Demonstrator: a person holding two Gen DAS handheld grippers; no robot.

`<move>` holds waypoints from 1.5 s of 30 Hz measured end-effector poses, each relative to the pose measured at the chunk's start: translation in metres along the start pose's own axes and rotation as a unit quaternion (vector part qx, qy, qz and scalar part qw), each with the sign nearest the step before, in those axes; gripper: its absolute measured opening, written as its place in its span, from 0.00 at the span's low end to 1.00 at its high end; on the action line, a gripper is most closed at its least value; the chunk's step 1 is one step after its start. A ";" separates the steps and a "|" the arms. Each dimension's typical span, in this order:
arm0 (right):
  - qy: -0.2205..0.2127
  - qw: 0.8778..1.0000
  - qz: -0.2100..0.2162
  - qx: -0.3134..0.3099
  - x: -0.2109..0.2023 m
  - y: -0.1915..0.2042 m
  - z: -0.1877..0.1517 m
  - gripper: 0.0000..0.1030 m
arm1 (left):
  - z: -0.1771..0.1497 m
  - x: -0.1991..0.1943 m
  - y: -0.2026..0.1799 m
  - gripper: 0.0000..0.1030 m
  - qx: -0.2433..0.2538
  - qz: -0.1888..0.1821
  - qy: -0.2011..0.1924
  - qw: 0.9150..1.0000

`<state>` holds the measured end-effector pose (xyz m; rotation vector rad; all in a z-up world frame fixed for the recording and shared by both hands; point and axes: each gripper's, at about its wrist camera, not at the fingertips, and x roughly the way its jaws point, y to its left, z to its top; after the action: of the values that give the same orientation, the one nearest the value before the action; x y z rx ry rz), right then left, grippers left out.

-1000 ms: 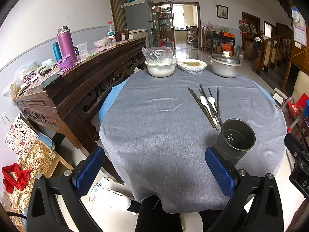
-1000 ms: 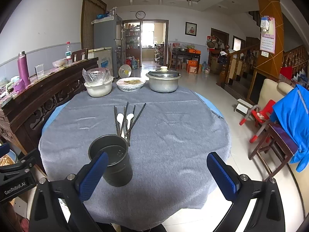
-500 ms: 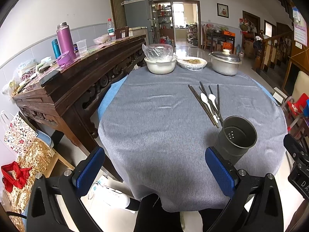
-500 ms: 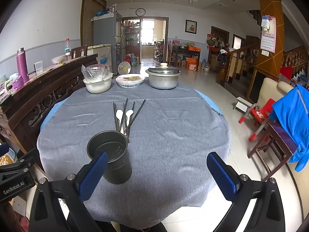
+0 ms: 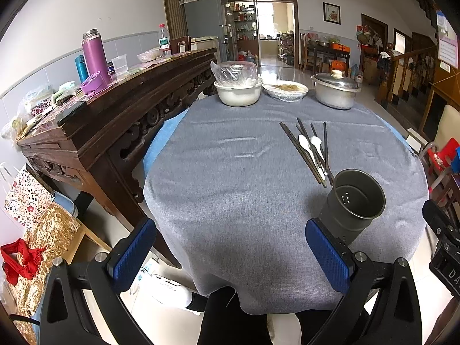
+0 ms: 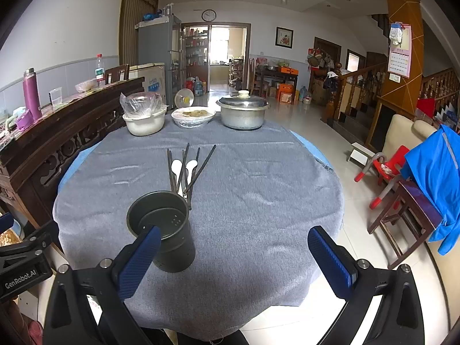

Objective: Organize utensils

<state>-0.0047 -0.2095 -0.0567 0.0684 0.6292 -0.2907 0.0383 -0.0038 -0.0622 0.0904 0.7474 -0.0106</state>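
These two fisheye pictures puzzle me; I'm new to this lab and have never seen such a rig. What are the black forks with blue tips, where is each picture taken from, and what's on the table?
No robot here: a person holds a two-finger gripper in each hand, and a camera on each looks forward along its fingers. The blue-tipped prongs are those fingers. One picture is from the left gripper, the other from the right gripper. Both are open and hold nothing.

On the grey tablecloth stands an empty dark utensil holder. Just behind it lie dark chopsticks and two white spoons. At the far edge sit a white bowl covered in plastic, a dish of food and a lidded metal pot. A dark wooden sideboard stands to the left.
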 end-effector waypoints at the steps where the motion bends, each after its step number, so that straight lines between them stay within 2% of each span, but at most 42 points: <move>1: 0.001 1.000 0.000 0.000 0.001 0.000 0.000 1.00 | 0.000 0.001 0.000 1.00 0.001 -0.002 0.002 1.000; 14: 0.011 1.000 -0.004 0.026 0.015 -0.017 0.008 1.00 | 0.015 0.016 -0.001 1.00 -0.004 0.005 0.009 1.000; 24: 0.015 0.999 -0.017 0.045 0.045 -0.035 0.048 1.00 | 0.047 0.043 0.002 1.00 -0.013 0.006 0.014 1.000; 36: 0.061 0.996 0.023 0.060 0.114 -0.035 0.097 1.00 | 0.085 0.091 0.007 1.00 -0.030 0.013 0.036 0.999; 45: 0.127 0.984 0.080 0.092 0.178 -0.035 0.117 1.00 | 0.102 0.121 0.000 1.00 -0.023 0.011 0.052 0.998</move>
<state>0.1884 -0.3048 -0.0662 0.3357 0.8445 -0.1836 0.1959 -0.0097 -0.0697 0.0551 0.8500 0.0332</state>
